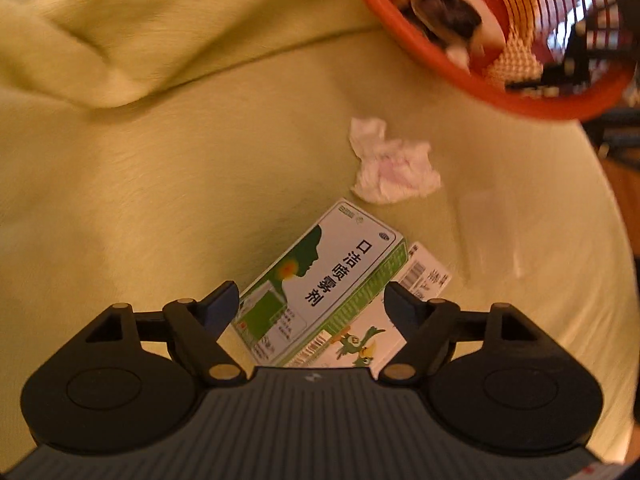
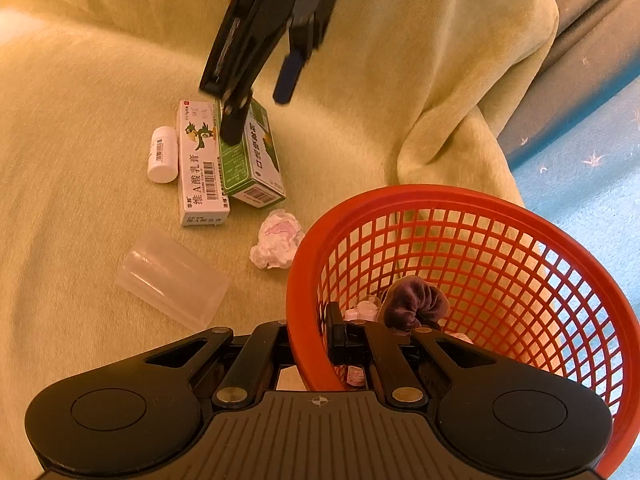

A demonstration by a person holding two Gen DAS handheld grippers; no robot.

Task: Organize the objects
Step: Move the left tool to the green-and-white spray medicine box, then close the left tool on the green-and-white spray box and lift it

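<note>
My left gripper (image 1: pixel 312 300) is open, its fingers on either side of a green and white medicine box (image 1: pixel 320 272). That box lies partly on a white box with a bird picture (image 1: pixel 368 344). In the right wrist view the left gripper (image 2: pixel 260 100) hangs over the green box (image 2: pixel 252 156), which sits beside the white box (image 2: pixel 200 168) and a small white bottle (image 2: pixel 162 156). A crumpled tissue (image 2: pixel 278 238) and a clear plastic cup (image 2: pixel 172 276) lie nearer. My right gripper (image 2: pixel 308 340) is shut on the rim of the red basket (image 2: pixel 480 280).
Everything rests on a yellow-green blanket (image 2: pixel 80 120) with bunched folds at the back (image 1: pixel 100 60). A purple scrunchie (image 2: pixel 412 304) and small items lie inside the basket. The crumpled tissue (image 1: pixel 394 164) lies beyond the boxes. Blue floor (image 2: pixel 592 184) shows on the right.
</note>
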